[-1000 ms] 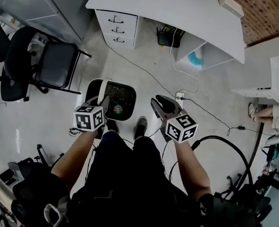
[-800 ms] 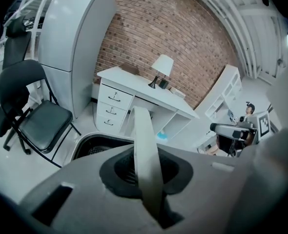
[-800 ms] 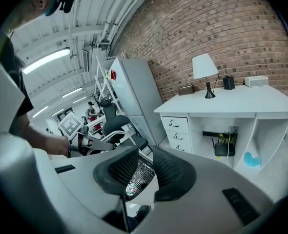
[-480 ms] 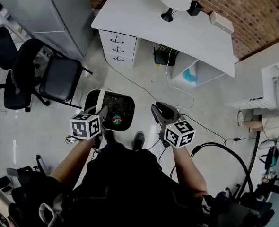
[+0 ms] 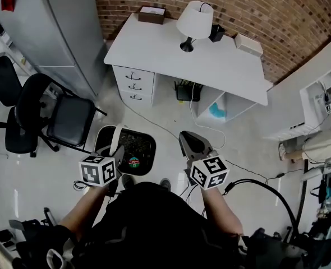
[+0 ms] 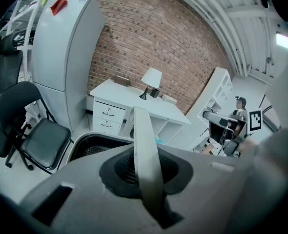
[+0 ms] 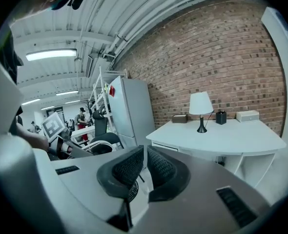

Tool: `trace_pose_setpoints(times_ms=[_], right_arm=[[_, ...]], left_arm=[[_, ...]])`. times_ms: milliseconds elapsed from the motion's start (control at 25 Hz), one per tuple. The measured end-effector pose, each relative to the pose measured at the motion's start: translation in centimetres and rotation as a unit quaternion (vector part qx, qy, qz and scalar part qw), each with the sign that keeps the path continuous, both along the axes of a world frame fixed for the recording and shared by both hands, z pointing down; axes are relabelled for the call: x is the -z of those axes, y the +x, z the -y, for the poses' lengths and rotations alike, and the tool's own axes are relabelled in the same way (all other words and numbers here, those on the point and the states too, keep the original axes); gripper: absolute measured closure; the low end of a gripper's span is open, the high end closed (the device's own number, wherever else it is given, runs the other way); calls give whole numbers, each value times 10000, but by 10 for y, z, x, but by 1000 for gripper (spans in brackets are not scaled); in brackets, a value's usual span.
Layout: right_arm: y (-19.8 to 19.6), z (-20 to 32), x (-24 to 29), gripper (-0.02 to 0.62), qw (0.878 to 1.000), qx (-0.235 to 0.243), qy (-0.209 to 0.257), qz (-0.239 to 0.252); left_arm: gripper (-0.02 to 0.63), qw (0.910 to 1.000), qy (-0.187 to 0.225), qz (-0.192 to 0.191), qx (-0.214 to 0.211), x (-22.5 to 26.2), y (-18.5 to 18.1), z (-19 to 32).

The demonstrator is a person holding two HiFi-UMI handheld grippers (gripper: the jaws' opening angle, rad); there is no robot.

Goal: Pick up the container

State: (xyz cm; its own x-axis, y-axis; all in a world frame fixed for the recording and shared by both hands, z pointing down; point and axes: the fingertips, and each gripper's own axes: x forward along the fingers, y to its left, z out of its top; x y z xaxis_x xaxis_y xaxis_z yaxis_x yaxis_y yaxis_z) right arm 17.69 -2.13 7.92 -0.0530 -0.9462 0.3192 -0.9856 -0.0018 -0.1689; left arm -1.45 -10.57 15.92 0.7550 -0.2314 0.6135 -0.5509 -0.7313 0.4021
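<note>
Two grey plastic grippers, ribbed black pads | left gripper (image 6: 146, 173): clenched on flat white strap handle (image 6: 144, 140) of container (image 5: 133, 148) | container: black rounded-square tub, mesh inside, directly below that grip, over glossy pale floor (image 5: 47, 167), well apart from white desk's (image 5: 171, 55) drawer corner | right gripper (image 7: 145, 167): pads nearly together, grasping nothing
</note>
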Motion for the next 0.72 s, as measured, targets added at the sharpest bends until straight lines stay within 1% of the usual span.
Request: trace_pose_setpoints(times_ms=[120,240,360,560,720], right_arm=[[7,0,15,572,9997,-220,117,-63],[11,0,27,577,9991,-286,240,-208],[18,-3,30,584,9984,-420,248,-294],[32,-17,33,586,9963,-705,322,-371],[36,-22,36,586,9951,-756,359,-522]], left_arm=[[566,10000,63,-39,11,12,7,-2],[566,9998,18,-199,43,21,14,2],[566,9994,-62,-343,82,31,21,4],[566,9987,-35,-504,37,47,32,3],[566,9982,-42,-587,74,53,35,2]])
